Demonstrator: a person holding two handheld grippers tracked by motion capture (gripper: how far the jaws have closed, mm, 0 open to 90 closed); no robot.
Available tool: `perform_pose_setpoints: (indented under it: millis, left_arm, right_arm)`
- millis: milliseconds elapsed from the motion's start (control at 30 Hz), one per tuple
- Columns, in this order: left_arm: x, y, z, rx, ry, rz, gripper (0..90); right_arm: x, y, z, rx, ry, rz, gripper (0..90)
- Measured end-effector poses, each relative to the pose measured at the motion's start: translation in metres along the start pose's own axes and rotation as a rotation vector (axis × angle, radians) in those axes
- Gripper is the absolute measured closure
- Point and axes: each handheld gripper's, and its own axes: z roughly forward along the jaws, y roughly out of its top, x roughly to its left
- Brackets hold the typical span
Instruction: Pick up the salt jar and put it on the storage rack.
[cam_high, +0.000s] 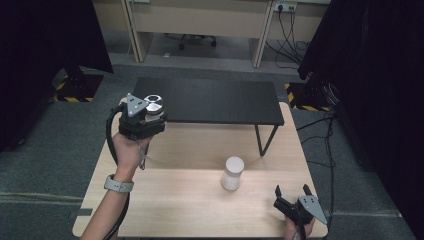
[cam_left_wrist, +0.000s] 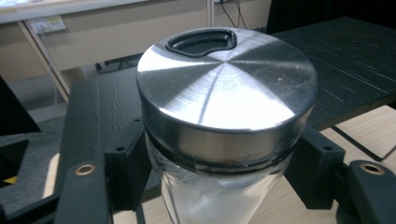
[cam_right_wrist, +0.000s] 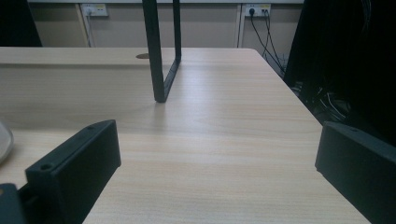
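Note:
My left gripper (cam_high: 150, 119) is held up at the left end of the black shelf (cam_high: 210, 100), shut on a clear glass jar (cam_left_wrist: 219, 196) with a brushed steel lid (cam_left_wrist: 226, 88). The lid (cam_high: 153, 103) faces up beside the gripper's grey plate. Both black jaws press the jar just under the lid, and the jar's lower part is hidden. A white cylindrical container (cam_high: 232, 173) stands upright on the wooden table (cam_high: 180, 200). My right gripper (cam_high: 291, 190) rests low at the table's front right corner, open, with nothing between its jaws (cam_right_wrist: 215, 158).
The black shelf stands on thin metal legs (cam_right_wrist: 161, 51) over the back half of the table. Its right leg (cam_high: 266, 140) is just behind the white container. Dark curtains flank both sides, and cables run along the floor at the right (cam_high: 325, 125).

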Motion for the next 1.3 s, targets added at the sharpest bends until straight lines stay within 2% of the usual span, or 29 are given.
perform_pose_setpoints:
  millis: [600,967,1300]
  left_arm:
    - [0.008,0.015,0.024,-0.021,0.02,-0.009,31.6]
    - [0.007,0.02,0.044,-0.029,0.033,0.009,31.6]
    - [0.011,0.029,0.061,-0.028,0.014,0.006,31.6]
  right_arm:
    - [0.0,0.002,0.001,0.01,0.001,-0.007,0.3]
    - [0.002,0.0,0.0,0.002,-0.013,-0.004,0.3]
    - [0.003,0.002,0.001,0.01,-0.012,-0.015,0.3]
